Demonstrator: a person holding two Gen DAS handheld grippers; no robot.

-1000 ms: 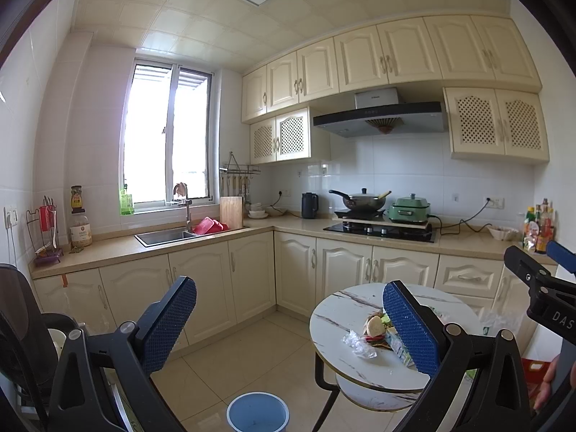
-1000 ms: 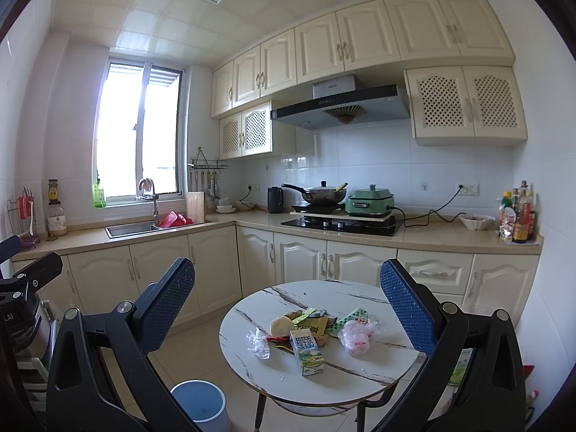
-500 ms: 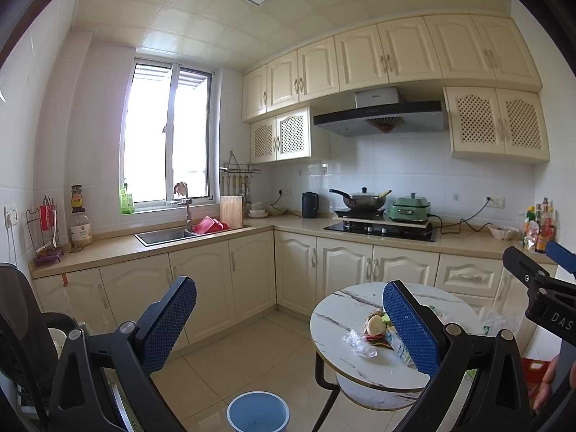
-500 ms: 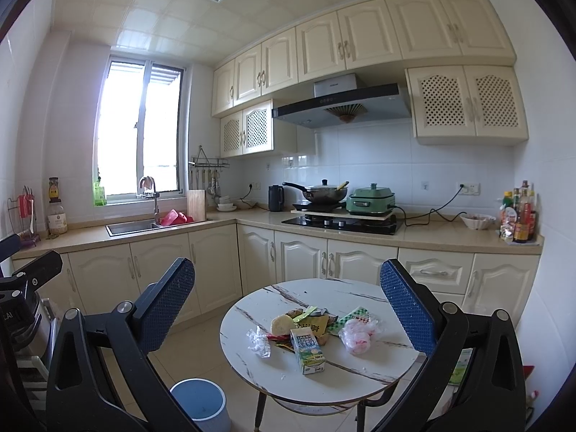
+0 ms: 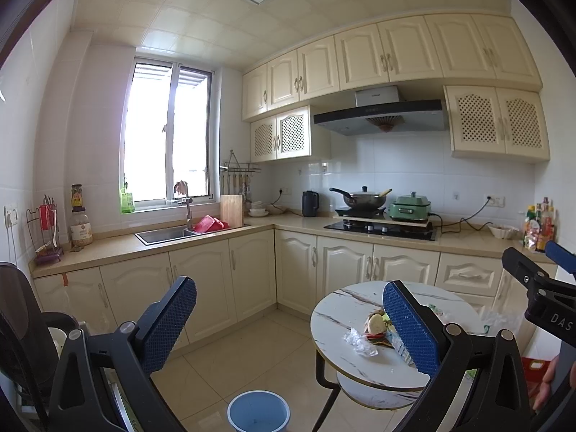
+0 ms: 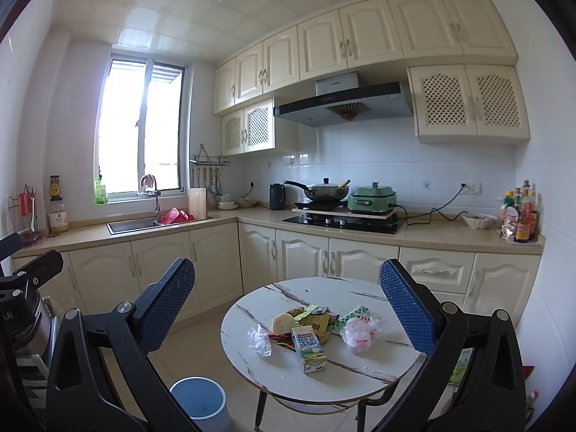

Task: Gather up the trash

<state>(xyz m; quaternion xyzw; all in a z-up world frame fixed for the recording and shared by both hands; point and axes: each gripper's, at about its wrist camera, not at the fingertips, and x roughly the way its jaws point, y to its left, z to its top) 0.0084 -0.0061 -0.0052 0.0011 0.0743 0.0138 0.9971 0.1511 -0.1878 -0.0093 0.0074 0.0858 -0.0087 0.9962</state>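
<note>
A heap of trash lies on the round marble table (image 6: 360, 370): a green drink carton (image 6: 309, 350), a clear crumpled wrapper (image 6: 259, 339), a pink-filled plastic bag (image 6: 360, 332), yellow and green snack packets (image 6: 315, 320) and a pale round food scrap (image 6: 282, 322). A blue bin (image 6: 201, 403) stands on the floor left of the table. My right gripper (image 6: 288, 309) is open, held high and well back from the table. My left gripper (image 5: 288, 324) is open too, further left; its right finger hides part of the trash (image 5: 374, 327), and the bin (image 5: 258, 410) is below.
Cream cabinets and a counter run along the far walls, with a sink (image 6: 133, 224), a hob with a wok (image 6: 324, 190) and a green cooker (image 6: 372, 196). A dark chair (image 5: 21, 324) stands at far left. A person's hand (image 5: 547, 381) shows at the right edge. Tiled floor lies between table and cabinets.
</note>
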